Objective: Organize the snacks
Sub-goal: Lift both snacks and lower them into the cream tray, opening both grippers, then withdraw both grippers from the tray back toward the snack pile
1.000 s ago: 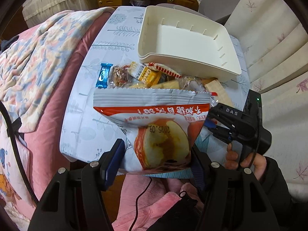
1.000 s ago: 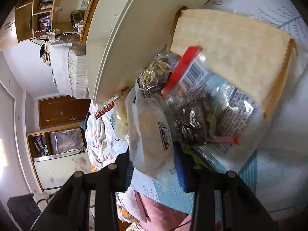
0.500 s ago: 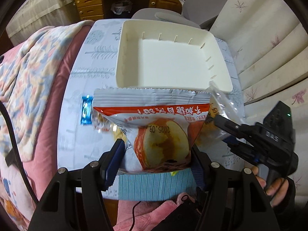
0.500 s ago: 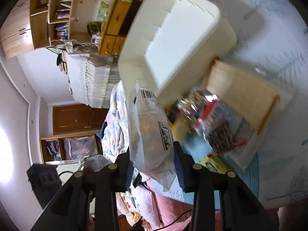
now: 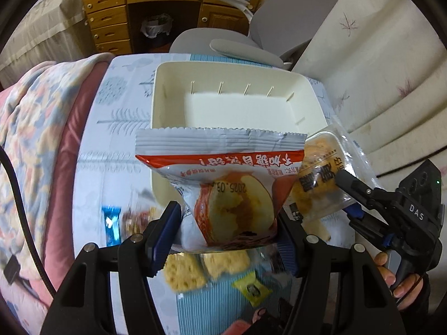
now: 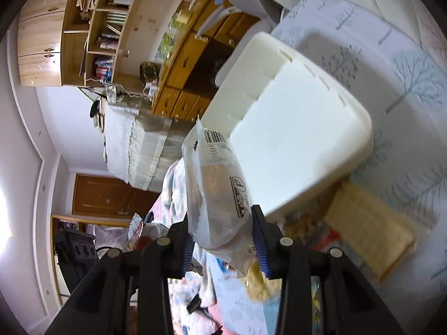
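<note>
Your left fingers (image 5: 173,223) are pinching the red-and-silver bread packet (image 5: 223,184) by its lower end, so the left gripper (image 5: 227,233) holds it upright above the near wall of the cream bin (image 5: 167,95). Your right fingers (image 6: 258,237) are pinching a clear pastry packet (image 6: 215,189), and the right gripper (image 6: 223,244) holds it raised beside the bin, with the barcode end pointing away from you. From the left wrist view that clear packet shows just to the right of the bread packet, touching or nearly touching its edge, with your right hand (image 5: 402,282) wrapped on the handle below. The bin sits on the worktop (image 5: 117,117), which wears a pale cloth printed with trees, and the bin's floor that shows is bare. More snacks lie on the worktop beneath the raised packets: a blue wrapper (image 5: 110,224), two yellow honeycomb-textured pieces (image 5: 206,268) and a small yellow sachet (image 5: 251,289). In the right wrist view a flat tan slice in clear wrap (image 6: 371,220) lies next to the bin's corner. A flowered quilt (image 5: 30,128) lies to the left of the worktop.
</note>
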### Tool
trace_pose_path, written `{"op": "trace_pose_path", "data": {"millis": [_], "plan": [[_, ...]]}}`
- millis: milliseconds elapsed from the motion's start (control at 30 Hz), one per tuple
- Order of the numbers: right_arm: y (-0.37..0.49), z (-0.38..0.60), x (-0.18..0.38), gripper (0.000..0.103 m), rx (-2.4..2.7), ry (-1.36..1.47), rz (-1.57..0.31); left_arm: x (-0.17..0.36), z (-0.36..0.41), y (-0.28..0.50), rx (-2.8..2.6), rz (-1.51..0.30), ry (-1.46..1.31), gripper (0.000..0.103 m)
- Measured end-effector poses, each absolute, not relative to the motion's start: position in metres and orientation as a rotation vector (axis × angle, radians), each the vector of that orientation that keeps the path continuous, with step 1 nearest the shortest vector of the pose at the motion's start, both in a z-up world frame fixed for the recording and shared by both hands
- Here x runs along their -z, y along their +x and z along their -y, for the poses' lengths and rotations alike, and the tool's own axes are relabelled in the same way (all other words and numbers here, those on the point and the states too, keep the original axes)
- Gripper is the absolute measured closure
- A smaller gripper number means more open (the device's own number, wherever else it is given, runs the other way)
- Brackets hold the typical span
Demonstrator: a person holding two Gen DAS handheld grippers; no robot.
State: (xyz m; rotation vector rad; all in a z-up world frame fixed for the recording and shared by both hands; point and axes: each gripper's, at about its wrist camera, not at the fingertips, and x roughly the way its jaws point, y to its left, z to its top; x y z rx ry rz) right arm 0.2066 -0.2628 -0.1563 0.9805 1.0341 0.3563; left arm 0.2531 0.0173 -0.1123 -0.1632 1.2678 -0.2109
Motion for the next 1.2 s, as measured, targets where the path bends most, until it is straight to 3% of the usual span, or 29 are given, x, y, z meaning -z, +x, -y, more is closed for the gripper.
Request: {"op": "trace_pose_path", "data": {"millis": [167,267,333,400,700,1200], "plan": [[0.213,0.265,0.161,0.061,-0.293,0.989,-0.992,0.127,-0.019,0.274,0.25,-1.235,-0.183,0.038],[0.215,0.266,0.165,0.048,-0.273,1.01,-0.983,0.131,-0.015,0.283,0.261,-1.214,-0.175,0.022],[0.213,0.268,0.163,0.044,-0.278,1.012,-0.961,0.131,-0.014,0.286,0.253,-1.195,-0.176,0.022],[0.213,0.269,0.157,0.032,-0.268,0.982,-0.955,0.13,-0.012,0.285,0.238,-1.197,-0.179,0.022],[0.192,0.275,0.13,0.025,-0.272,0.893,-0.922,0.111,-0.013,0.246,0.196,-1.186,-0.201,0.022],[0.111,0.259,0.116,0.024,-0.364,0.678,-0.993,0.094,-0.022,0.114,0.076,-1.137,-0.223,0.021]]}}
